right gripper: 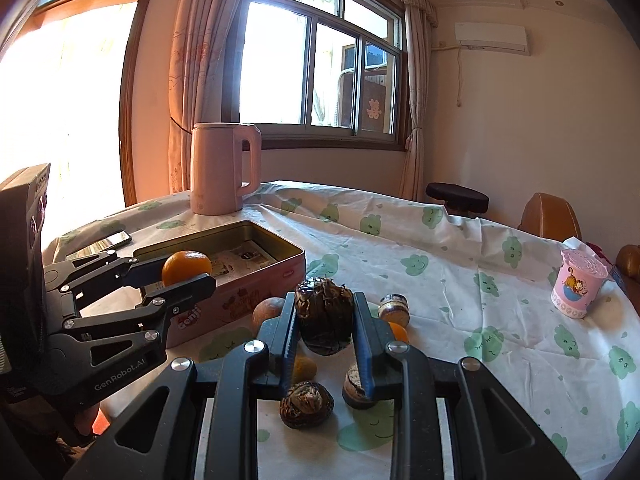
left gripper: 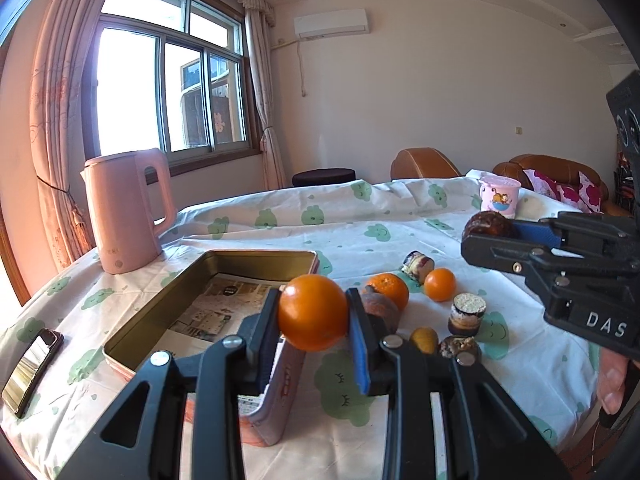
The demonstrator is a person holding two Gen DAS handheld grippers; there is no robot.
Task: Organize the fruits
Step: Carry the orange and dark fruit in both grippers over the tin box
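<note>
1. The left gripper [left gripper: 313, 312] clamps an orange [left gripper: 313, 312] between its blue pads, holding it clear of the table [left gripper: 360, 216] above the near right corner of the open pink tin [left gripper: 256, 258].
2. The right gripper [right gripper: 325, 316] clenches a dark, wrinkled fruit [right gripper: 325, 314], lifted above the cloud-print cloth.
3. The tin sits toward the table's left edge, a printed paper [left gripper: 224, 308] lining its bottom.
4. Loose on the cloth right of the tin: 2 smaller oranges [left gripper: 387, 287], a brown fruit [left gripper: 380, 308], a yellow-brown one [left gripper: 424, 340] and several small round pieces [left gripper: 468, 314].
5. A pink kettle [left gripper: 128, 212] stands at the far left corner, a phone [left gripper: 34, 368] by the near left edge.
6. A pink cartoon cup [right gripper: 578, 284] stands near the right edge.
</note>
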